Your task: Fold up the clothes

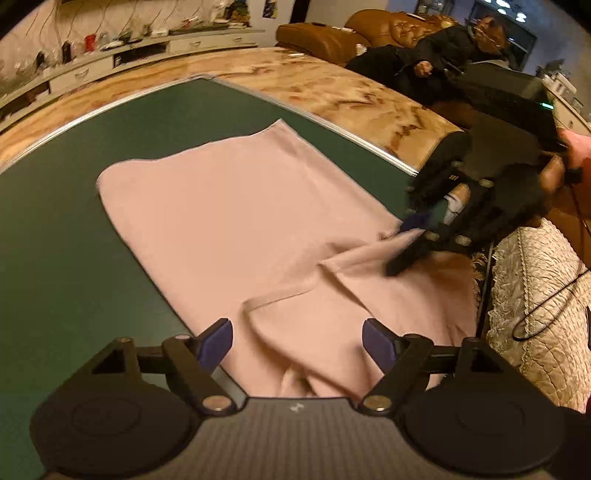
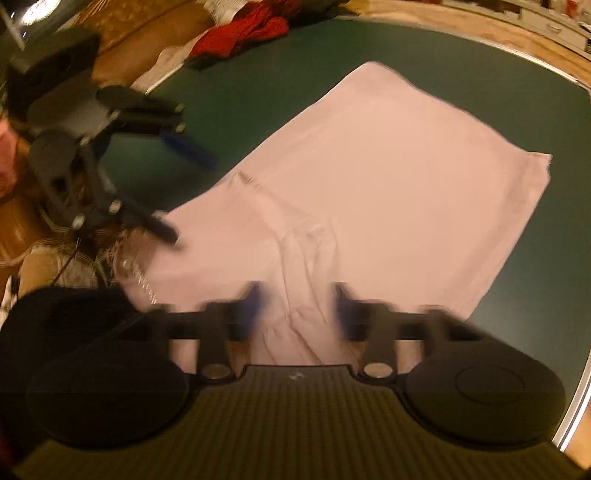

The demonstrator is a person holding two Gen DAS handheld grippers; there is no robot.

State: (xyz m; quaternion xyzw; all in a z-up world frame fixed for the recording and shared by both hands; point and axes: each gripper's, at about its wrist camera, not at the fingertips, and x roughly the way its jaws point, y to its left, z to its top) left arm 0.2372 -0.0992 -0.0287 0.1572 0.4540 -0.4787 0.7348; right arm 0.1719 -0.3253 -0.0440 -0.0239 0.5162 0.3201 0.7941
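A pale pink garment (image 1: 240, 206) (image 2: 388, 166) lies spread on the green table (image 1: 55, 240) (image 2: 258, 74), and its near end is rumpled into folds. My left gripper (image 1: 297, 343) (image 2: 177, 190) is wide open just above the near hem, with a raised fold lying between its blue pads (image 1: 218, 343) and no pad touching it. My right gripper (image 2: 298, 306) (image 1: 406, 243) is blurred and sits low over the garment's other near corner. Its fingers (image 2: 253, 306) stand apart, with wrinkled cloth in the gap between them.
A pile of red clothes (image 2: 243, 33) sits at the table's far edge. A cream quilted cover (image 1: 535, 295) lies beside the table near my right gripper. A person (image 1: 461, 44) reclines on a brown sofa beyond the marbled floor (image 1: 332, 85). A metal rim (image 1: 369, 144) edges the table.
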